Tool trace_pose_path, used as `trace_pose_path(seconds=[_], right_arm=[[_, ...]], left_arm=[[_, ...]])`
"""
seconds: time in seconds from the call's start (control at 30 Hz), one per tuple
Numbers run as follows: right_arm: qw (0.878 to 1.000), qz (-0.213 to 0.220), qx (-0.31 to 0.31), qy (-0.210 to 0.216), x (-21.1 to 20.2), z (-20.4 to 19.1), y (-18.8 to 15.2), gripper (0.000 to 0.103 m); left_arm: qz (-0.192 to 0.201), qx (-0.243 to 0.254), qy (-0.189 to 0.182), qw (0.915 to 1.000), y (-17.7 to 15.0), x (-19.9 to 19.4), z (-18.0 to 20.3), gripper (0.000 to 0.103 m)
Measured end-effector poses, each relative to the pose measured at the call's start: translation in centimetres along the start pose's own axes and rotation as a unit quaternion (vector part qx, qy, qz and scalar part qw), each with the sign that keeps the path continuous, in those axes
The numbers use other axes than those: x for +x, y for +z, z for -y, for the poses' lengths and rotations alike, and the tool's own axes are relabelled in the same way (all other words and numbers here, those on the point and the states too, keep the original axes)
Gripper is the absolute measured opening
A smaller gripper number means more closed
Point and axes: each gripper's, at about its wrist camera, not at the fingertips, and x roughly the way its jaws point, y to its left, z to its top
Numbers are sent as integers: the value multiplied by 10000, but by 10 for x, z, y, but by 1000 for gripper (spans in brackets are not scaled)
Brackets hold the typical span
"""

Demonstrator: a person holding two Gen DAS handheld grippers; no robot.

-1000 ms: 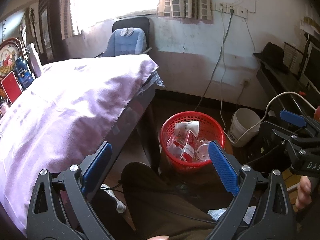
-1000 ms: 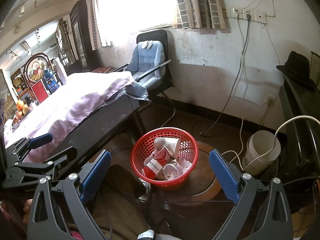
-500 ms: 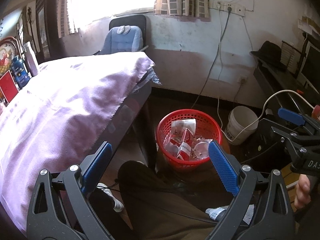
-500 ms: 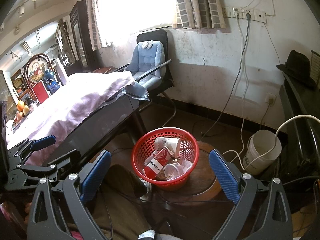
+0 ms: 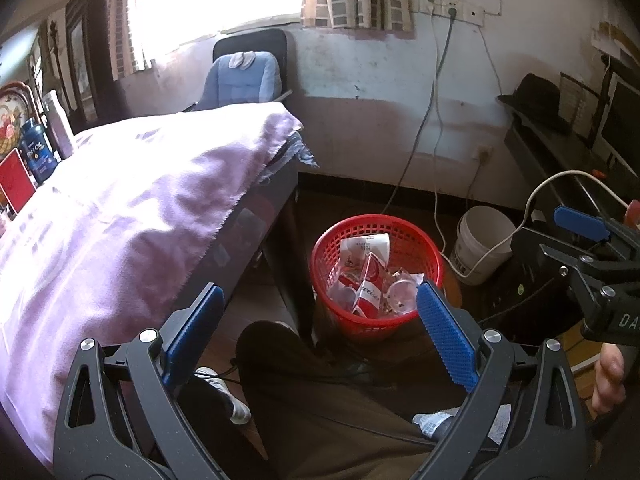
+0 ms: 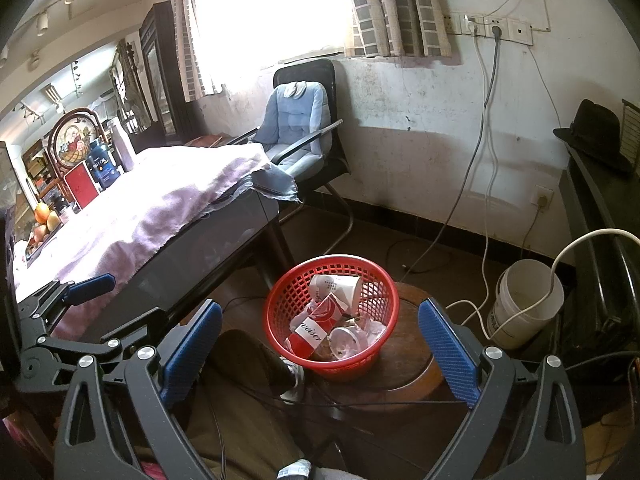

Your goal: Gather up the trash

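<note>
A red mesh basket (image 5: 420,248) (image 6: 280,304) stands on a low round wooden stool (image 6: 404,364) beside the table. It holds trash: a red and white can (image 5: 370,284) (image 6: 318,322), a white paper cup (image 5: 366,246) (image 6: 338,286) and clear plastic cups (image 5: 402,292) (image 6: 346,340). My left gripper (image 5: 320,336) is open and empty, near and above the basket. My right gripper (image 6: 320,340) is open and empty, also in front of the basket. Each gripper shows at the edge of the other's view.
A table under a purple cloth (image 5: 120,220) (image 6: 160,204) stands to the left, with a blue bottle (image 5: 38,152) and a red box (image 5: 16,184) at its far end. A blue-cushioned chair (image 6: 296,128), a white bucket (image 6: 524,304), wall cables and a dark desk (image 6: 600,216) surround the basket. A person's leg (image 5: 320,400) lies below.
The left wrist view has shifted slightly right, so the basket sits a little further left in it. The right gripper has barely moved. Both stay open.
</note>
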Motion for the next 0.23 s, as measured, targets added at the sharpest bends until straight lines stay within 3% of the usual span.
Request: trace_pose_path(seconds=[0.23], right_arm=[[10000,5,0,-2,0,-1,0,97]], left_arm=[[26,108,44,9999,-1,0,6,94]])
